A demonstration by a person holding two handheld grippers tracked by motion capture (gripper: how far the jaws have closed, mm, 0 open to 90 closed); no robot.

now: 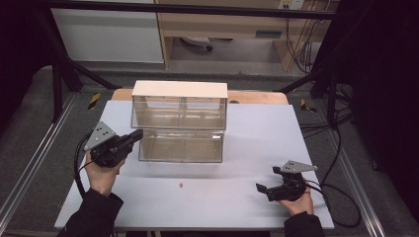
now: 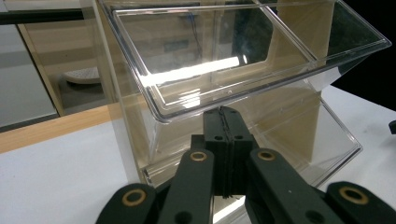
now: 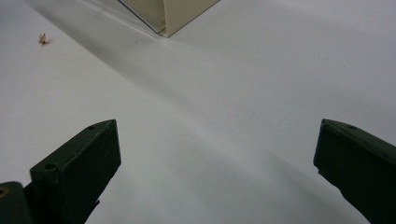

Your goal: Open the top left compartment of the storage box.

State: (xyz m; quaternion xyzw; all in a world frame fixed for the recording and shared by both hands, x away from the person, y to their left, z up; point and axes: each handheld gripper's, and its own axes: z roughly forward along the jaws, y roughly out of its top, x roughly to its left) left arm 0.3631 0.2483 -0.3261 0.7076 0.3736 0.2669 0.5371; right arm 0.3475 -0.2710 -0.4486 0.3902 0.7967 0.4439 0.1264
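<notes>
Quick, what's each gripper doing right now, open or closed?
Left gripper: closed, nothing between the jaws, tips at the clear drawer unit.
Right gripper: open, empty, over the table.

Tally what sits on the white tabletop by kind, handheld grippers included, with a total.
Clear-drawer storage cabinet: 1
Handheld grippers: 2, the left gripper, jaws shut beside the lower drawer, and the right gripper, jaws open over the white tabletop
Small tan scrap: 1
Total: 4
</notes>
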